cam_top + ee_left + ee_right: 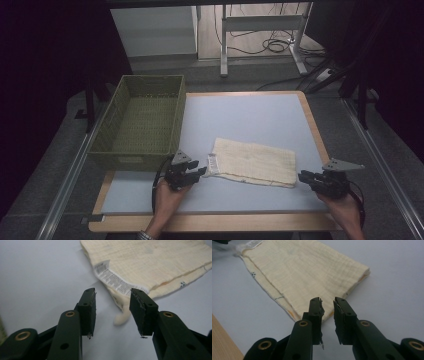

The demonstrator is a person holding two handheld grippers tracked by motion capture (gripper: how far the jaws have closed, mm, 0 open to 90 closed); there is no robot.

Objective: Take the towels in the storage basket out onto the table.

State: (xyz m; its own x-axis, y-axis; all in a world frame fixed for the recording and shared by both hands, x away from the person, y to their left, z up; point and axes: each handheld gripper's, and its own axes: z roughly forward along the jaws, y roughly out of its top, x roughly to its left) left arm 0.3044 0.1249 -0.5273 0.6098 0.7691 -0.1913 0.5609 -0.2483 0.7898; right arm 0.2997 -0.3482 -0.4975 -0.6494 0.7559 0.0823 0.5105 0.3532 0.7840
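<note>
- Fingers [87,310] of the left gripper [113,312] are flat black blocks with worn, frayed pad edges; they stand moderately parted with nothing clamped, only a limp tip of fabric lying on the surface between them.
- Fingers [315,312] of the right gripper [328,315] are the same black blocks, parted by a narrow gap and gripping nothing; the cloth's near corner lies just past their tips.
- Both grippers have dark, rounded link arms with brass-coloured rivets, and in the high view each carries a grey three-cornered plate on top, the left gripper [186,172] at the cloth's left end, the right gripper [320,181] at its right end.
- The folded cloth [252,162] is cream, soft, with a fine crinkled grid weave; it lies flat as a rough rectangle on the near half of the surface, between the two grippers.
- A white printed care label [117,281] is sewn along its left edge, and small dark prints mark its hem.
- The surface [250,115] is smooth, matt pale blue-grey with a light wooden border.
- A green woven basket [142,120], rectangular and open-topped, stands on the surface's left side, beyond the left gripper.
</note>
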